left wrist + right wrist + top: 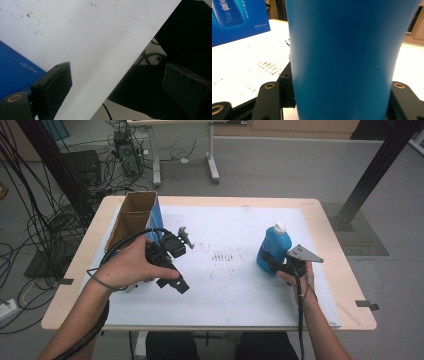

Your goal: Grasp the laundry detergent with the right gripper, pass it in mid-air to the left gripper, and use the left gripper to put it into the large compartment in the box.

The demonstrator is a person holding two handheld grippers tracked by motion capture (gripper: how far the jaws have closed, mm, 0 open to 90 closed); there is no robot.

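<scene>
A blue bottle point(274, 242) with a white cap stands upright on the right half of the white mat point(225, 285). My right gripper point(272, 264) comes at it from the near side and is shut on its lower body. In the right gripper view the bottle point(342, 50) sits between the two jaws of the right gripper point(337, 95), pads against its sides. My left gripper point(175, 265) is held in a hand beside an open blue cardboard box point(135, 215). In its own view the left gripper point(117, 72) has its jaws wide apart over the mat, with nothing between them.
The blue box point(15, 70) stands at the mat's left edge, its printed side point(237, 22) facing the bottle. The wooden table point(330, 235) ends close past the mat on every side. Cables and a black frame post point(380, 165) stand on the floor behind.
</scene>
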